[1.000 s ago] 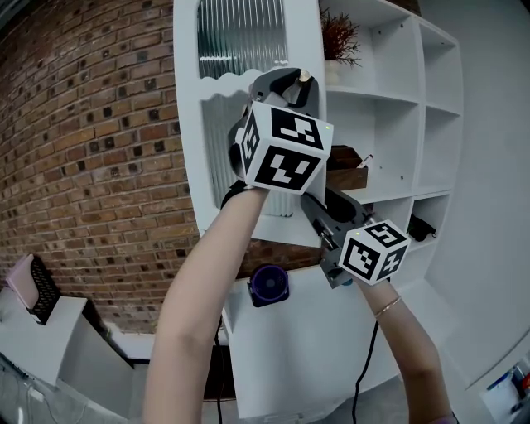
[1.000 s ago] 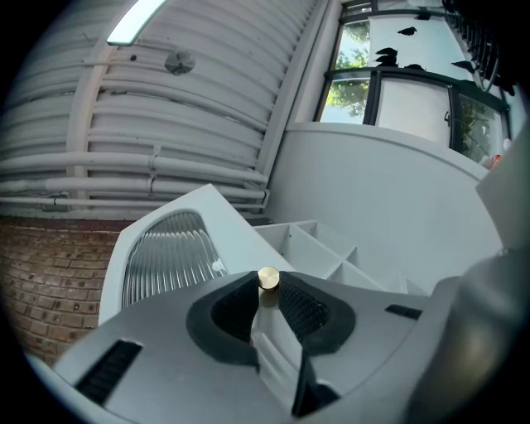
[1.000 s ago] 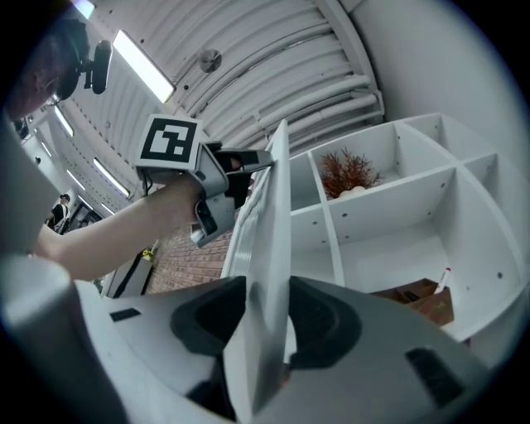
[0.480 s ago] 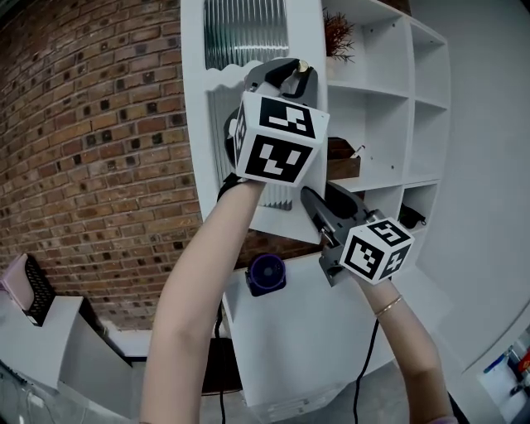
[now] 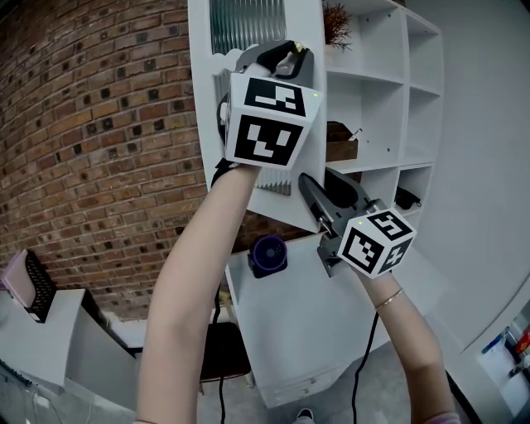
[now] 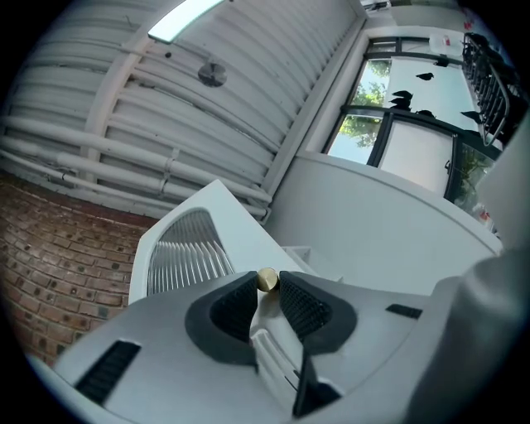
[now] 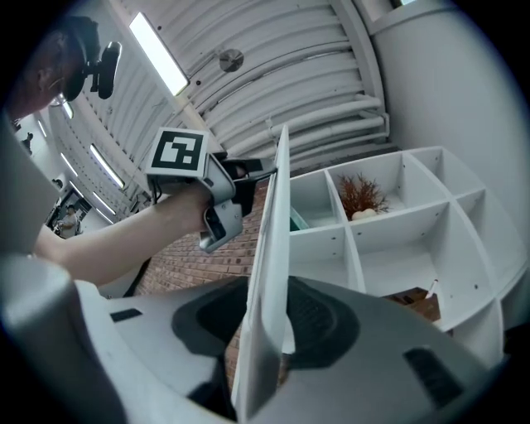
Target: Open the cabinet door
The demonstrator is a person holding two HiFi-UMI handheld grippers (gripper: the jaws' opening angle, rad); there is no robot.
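Note:
The white cabinet door with a ribbed glass pane stands swung out from the shelf unit. My left gripper is up at the door's small brass knob. That knob sits between its fingertips, and both pads touch it while the jaws have just been opening a little. My right gripper is lower, at the door's bottom free edge. The thin panel runs between its pads and is clamped there. The right gripper view also shows the left gripper on the door's far side.
Open white cubbies behind the door hold a dried plant, a wooden box and a dark item. A brick wall is at left. A purple round device sits above the white lower cabinet. A black cable hangs down.
The door has swung further out, and both grippers have travelled with it while staying on the knob and the lower edge.

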